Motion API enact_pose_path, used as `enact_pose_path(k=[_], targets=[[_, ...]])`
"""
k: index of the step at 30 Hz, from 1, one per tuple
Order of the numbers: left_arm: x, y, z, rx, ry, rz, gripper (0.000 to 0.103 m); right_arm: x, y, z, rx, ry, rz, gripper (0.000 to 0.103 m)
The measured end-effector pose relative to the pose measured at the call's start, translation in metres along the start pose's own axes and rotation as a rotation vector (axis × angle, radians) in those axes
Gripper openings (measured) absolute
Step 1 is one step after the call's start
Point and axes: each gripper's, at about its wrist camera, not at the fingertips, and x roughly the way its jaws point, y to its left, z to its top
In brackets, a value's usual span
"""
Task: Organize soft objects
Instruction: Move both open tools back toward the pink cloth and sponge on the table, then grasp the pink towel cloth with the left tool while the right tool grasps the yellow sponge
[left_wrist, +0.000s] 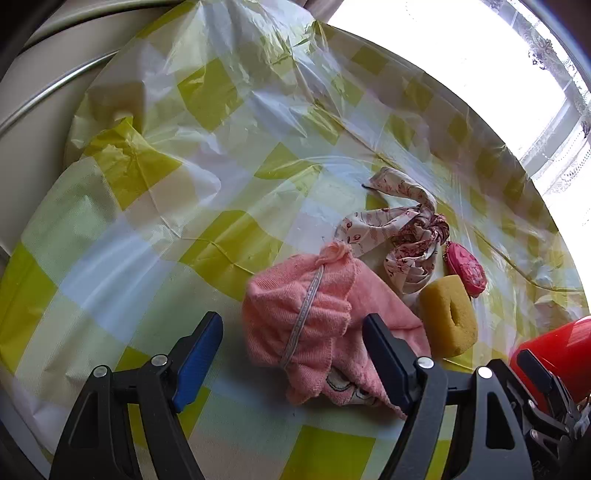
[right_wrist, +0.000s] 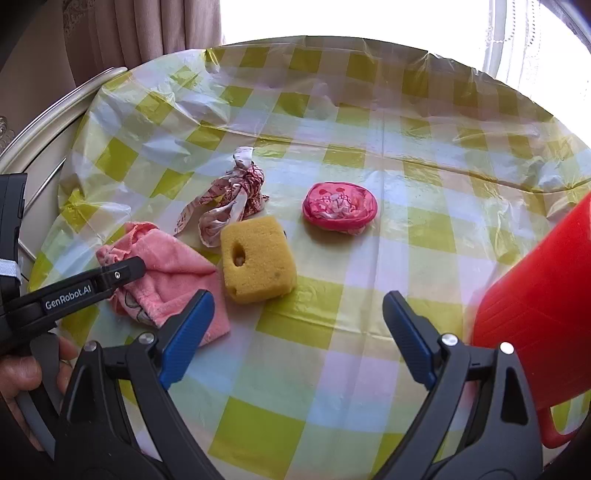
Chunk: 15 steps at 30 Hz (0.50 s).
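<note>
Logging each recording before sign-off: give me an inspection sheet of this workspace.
Surface: round table under a wrinkled yellow-checked plastic cover.
Job's things: pink towel, patterned scarf, yellow sponge, pink pouch, all lying loose; red container at the right edge.
Clutter: nothing seen.
Grippers: left hand-held gripper open, straddling the towel; right hand-held gripper open, over bare cover.
Cables: nothing seen.
Surroundings: bright window, curtain.
</note>
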Motion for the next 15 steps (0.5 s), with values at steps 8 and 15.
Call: enact_pose_path(k=[8,15], targets=[[0.005,-0.009,-0.002,0.060,-0.011,-0.002,0.061,0.033,0.016,0.016,-0.045,0.009,0.007,0.093],[0.004,-0.015,-0.005,0.098,-0.013,-0.027,0.034,0.058,0.028,0.015,-0.091,0.061,0.046,0.057]])
